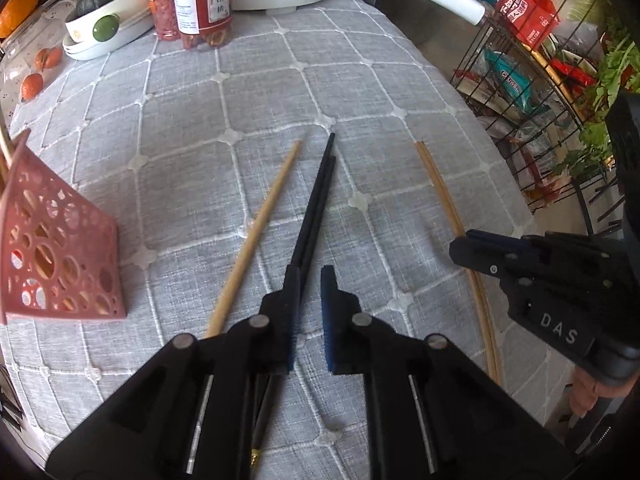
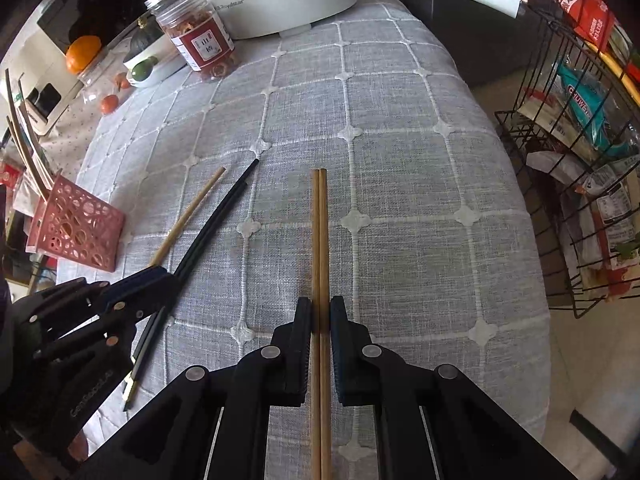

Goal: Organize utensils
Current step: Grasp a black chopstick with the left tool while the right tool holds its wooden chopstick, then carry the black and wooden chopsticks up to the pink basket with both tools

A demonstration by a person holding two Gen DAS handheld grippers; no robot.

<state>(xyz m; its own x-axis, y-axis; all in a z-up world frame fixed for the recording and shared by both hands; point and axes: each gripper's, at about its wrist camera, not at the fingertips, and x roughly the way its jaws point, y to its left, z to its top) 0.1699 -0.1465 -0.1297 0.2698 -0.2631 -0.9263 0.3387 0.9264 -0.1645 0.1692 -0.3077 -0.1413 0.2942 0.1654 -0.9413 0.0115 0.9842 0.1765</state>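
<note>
A: Left wrist view — what's your left gripper (image 1: 310, 312) doing?
B: Your fingers (image 1: 290, 312) look narrowed around the black chopsticks (image 1: 316, 200), right of the lone bamboo chopstick (image 1: 260, 232); whether they pinch, I can't tell.
A: Right wrist view?
B: Your right gripper (image 2: 320, 344) pinches the brown chopstick pair (image 2: 320, 240), right of the black ones, on the cloth-covered surface (image 2: 400, 200).

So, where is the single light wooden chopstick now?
In the left wrist view the single light wooden chopstick lies on the grey tablecloth, between the pink perforated holder on its left and the black chopsticks on its right.
</note>
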